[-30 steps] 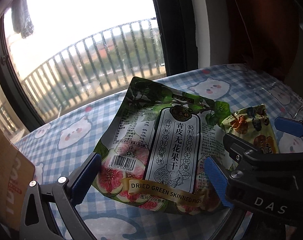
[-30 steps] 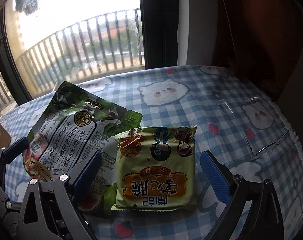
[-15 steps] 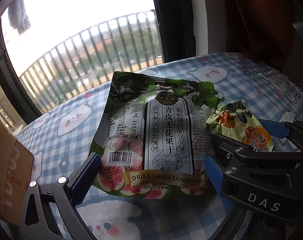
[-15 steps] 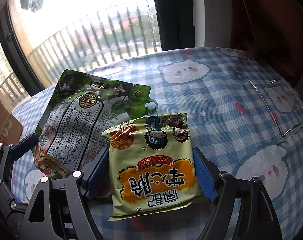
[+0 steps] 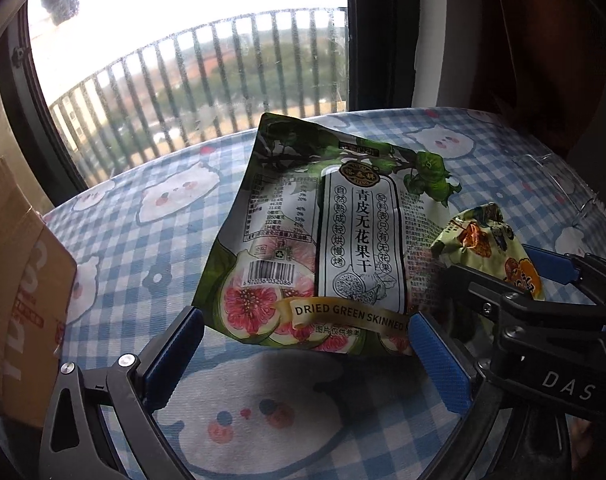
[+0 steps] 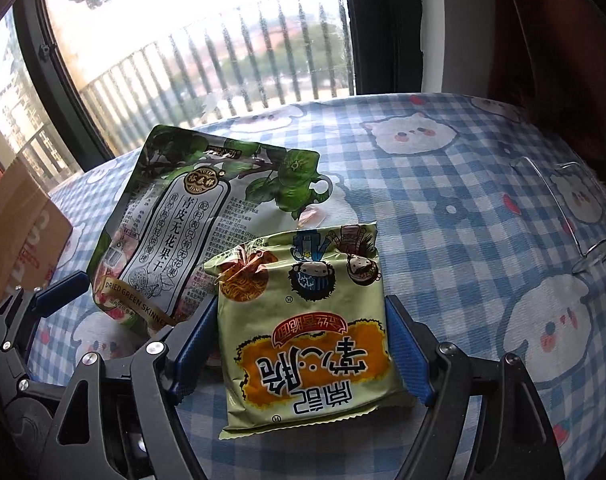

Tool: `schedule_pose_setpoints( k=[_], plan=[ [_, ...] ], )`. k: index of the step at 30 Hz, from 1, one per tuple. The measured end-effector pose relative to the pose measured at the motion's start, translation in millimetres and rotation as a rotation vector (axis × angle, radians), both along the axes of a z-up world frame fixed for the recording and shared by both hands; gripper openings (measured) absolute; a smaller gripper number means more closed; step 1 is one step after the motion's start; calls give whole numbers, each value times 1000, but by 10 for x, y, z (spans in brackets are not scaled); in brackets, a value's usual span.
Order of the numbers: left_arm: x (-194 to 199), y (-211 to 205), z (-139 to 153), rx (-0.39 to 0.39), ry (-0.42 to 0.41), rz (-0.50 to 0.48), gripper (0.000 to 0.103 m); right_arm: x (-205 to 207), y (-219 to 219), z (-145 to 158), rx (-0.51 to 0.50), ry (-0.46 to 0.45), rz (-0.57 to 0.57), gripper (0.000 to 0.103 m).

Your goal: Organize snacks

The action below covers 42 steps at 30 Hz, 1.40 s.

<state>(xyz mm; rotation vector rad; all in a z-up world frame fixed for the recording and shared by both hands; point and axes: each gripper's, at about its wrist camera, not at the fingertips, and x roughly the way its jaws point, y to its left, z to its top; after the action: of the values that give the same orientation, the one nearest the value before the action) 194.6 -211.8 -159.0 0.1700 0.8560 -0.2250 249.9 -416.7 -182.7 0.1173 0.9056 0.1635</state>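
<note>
A green dried-fig bag [image 5: 327,248] lies on the blue checked tablecloth [image 5: 151,248]; it also shows in the right wrist view [image 6: 175,240]. My left gripper [image 5: 303,352] is open, its blue pads just short of the bag's near edge. A yellow-green noodle snack packet [image 6: 303,328] sits between the blue pads of my right gripper [image 6: 299,344], which is shut on its sides. The packet also shows in the left wrist view [image 5: 487,244], overlapping the fig bag's right side.
A brown cardboard box [image 5: 19,300] stands at the left edge of the table. A clear plastic tray [image 6: 563,208] lies at the right. A window with balcony railing [image 5: 207,72] is behind the table. A dark red curtain [image 5: 551,40] hangs at the right.
My right gripper has closed in on the noodle packet until its pads touch both sides. My left gripper has drawn back slightly from the fig bag.
</note>
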Motion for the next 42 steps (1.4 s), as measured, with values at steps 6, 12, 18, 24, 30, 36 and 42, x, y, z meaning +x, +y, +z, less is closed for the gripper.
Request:
schedule_pose_setpoints(
  k=[6,12,18,24,30,36,42],
  plan=[
    [235,94,21,-44,16,-50,103,97,-8,55,-25,-24,-30,81],
    [377,97,17,-64,29,-100,103,209,-9,55,-24,-16,-49,81],
    [475,109,-53,-126,78,-122,103,260,12,55,-33,-11,-62,81],
    [434,70,-65,-177,86,-138,98,257,-4,35,-32,-4,-88,81],
    [227,30,43,-156,4,-172,61,228,39,45,-30,-8,-95,81],
    [95,44,109,-147,-19,-181,33,155,67,70,5,-5,-92,80],
    [-54,161,239,-193,-35,-182,19,27,143,209,43,-28,-70,80]
  ],
)
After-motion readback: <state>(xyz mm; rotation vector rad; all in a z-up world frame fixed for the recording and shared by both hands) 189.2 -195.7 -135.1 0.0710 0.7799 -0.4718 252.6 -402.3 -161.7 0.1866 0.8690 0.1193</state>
